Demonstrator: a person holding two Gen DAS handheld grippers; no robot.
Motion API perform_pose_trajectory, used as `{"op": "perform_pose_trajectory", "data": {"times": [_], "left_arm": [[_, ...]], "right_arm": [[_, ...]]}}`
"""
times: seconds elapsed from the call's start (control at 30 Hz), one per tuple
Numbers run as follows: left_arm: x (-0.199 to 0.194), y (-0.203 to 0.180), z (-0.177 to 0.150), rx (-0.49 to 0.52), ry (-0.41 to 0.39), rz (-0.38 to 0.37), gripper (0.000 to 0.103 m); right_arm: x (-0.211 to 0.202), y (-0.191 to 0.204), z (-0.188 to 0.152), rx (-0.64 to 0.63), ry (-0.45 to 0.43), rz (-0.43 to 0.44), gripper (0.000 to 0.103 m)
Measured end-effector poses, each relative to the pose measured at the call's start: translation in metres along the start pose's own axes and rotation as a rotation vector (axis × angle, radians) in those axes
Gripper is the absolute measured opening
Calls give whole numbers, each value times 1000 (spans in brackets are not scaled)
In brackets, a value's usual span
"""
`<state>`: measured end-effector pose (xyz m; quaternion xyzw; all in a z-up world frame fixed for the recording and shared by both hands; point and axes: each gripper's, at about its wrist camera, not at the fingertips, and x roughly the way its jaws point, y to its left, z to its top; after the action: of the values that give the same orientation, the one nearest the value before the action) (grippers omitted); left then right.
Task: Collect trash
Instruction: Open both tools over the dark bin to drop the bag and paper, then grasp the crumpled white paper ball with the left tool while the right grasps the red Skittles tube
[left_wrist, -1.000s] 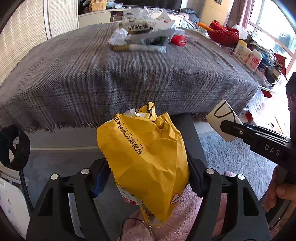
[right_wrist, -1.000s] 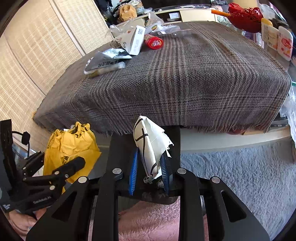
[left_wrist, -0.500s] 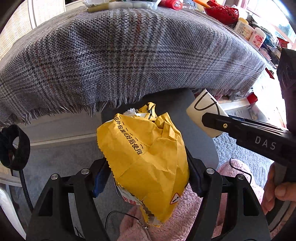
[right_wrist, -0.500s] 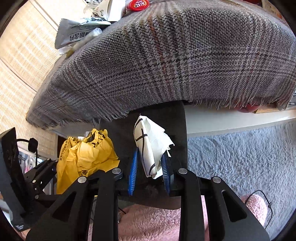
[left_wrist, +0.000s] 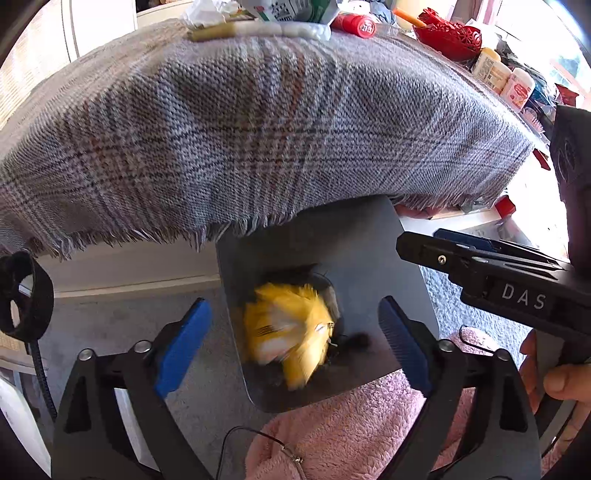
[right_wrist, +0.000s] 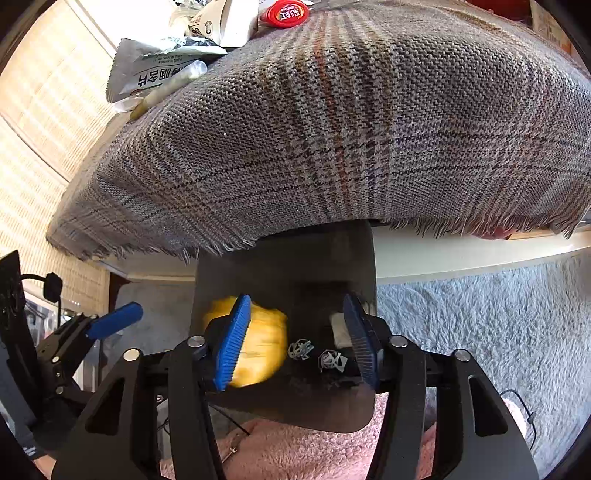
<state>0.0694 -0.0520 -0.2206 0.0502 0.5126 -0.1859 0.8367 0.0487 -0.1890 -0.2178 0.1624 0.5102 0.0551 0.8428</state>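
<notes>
A dark bin (left_wrist: 369, 236) stands below the table edge, also seen in the right wrist view (right_wrist: 288, 258). A yellow wrapper (left_wrist: 288, 332), blurred, drops inside it and shows in the right wrist view (right_wrist: 262, 347) too. A white paper scrap (right_wrist: 340, 328) lies in the bin by my right finger. My left gripper (left_wrist: 295, 336) is open and empty over the bin. My right gripper (right_wrist: 295, 343) is open and empty over the bin, and appears from the side in the left wrist view (left_wrist: 443, 243).
The table wears a grey plaid cloth (left_wrist: 258, 129) with more trash at its far end: a silver wrapper (right_wrist: 155, 70), a tube (left_wrist: 258, 29), a red cap (left_wrist: 354, 24). A red basket (left_wrist: 450, 37) and bottles (left_wrist: 517, 86) stand right. Pale rug (right_wrist: 480, 332) lies below.
Both grippers opened over the bin. The yellow wrapper left my left gripper and the white paper left my right gripper; both fell into the bin.
</notes>
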Motion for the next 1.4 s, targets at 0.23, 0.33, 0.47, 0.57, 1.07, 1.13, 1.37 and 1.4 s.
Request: {"op": "perform_pose_trajectory", "data": {"times": [0.23,0.33,0.47,0.57,1.07,1.13,1.37,1.4], "left_arm": [[-6,4,1,-2,7,13,95],[-8,5,2,-2,5,19,95],[-14,9,6,-8,-5,28,95],[-23,14,11,-18,-23,43,95],[-98,47,72,-87,-203,80,95],[-103,52,85,-94,-227,90,95],[-103,66,129,-113,-273,96,95],[-101,67,134,-115,-273,99,95]], "right_arm": [[-8,0,4,-22,-21,-92,95],[-10,-4,5,-21,-20,-101,96],[-15,-9,8,-13,-29,-104,97],[-25,-11,13,-6,-45,-95,97],[-99,8,94,-58,-260,-47,100],[-100,12,110,-67,-275,-54,100],[-82,12,161,-91,-279,-79,98],[-77,13,165,-94,-272,-77,97]]}}
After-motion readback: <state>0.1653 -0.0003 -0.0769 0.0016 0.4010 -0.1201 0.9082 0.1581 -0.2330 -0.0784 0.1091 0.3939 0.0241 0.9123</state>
